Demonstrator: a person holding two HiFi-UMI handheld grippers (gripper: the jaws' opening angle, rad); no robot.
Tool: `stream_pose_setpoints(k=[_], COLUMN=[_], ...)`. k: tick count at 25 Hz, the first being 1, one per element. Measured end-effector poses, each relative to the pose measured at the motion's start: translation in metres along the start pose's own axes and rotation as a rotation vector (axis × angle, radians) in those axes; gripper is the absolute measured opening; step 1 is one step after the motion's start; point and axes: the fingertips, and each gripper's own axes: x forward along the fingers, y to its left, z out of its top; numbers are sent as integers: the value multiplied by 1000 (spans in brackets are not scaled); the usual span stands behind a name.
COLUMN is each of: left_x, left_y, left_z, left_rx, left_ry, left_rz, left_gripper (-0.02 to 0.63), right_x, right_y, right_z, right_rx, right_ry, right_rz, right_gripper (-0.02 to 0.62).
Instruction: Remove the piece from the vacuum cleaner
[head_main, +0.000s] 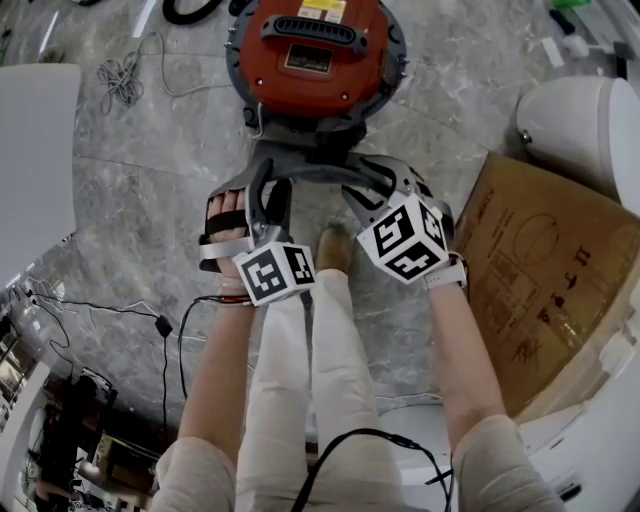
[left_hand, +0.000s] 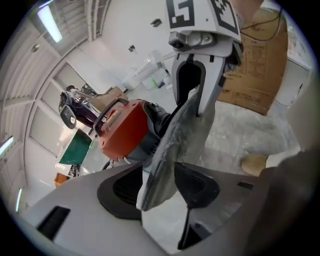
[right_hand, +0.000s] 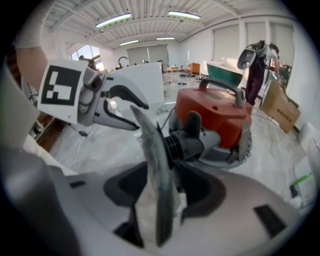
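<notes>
A red canister vacuum cleaner (head_main: 318, 60) (left_hand: 125, 132) (right_hand: 215, 117) stands on the grey floor. A flat grey piece (head_main: 310, 170) (left_hand: 185, 135) (right_hand: 155, 165) sticks out from its grey hose port towards me. My left gripper (head_main: 272, 190) (left_hand: 157, 192) is at the piece's left end and my right gripper (head_main: 370, 185) (right_hand: 160, 192) at its right end. Both point steeply down. Each has its jaws spread wide with the piece's edge standing between the dark pads. In the right gripper view there is a gap on both sides of the piece.
A flattened cardboard box (head_main: 540, 270) lies at the right, with a white rounded appliance (head_main: 590, 120) behind it. A white panel (head_main: 35, 150) is at the left. Cables (head_main: 120, 75) trail on the floor. The person's shoe (head_main: 335, 245) stands just below the grippers.
</notes>
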Motion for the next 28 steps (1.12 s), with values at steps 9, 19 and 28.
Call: stream_pose_setpoints(k=[9,19,28], left_x=[11,14,14], left_y=[-8,-19,-19], left_z=[-14,-23,-26], left_rx=[30,-34,-83], left_ry=[77,88,96], left_rz=[-17,-51,-52], left_gripper=[201,177,105], right_x=[9,8,6], right_y=[-1,-1,-2], right_z=[5,5,5], right_rx=[-56,-84,-133], right_ry=[6,-31,-33], right_rz=[-21,-72,-129], right_gripper=[195,130,67])
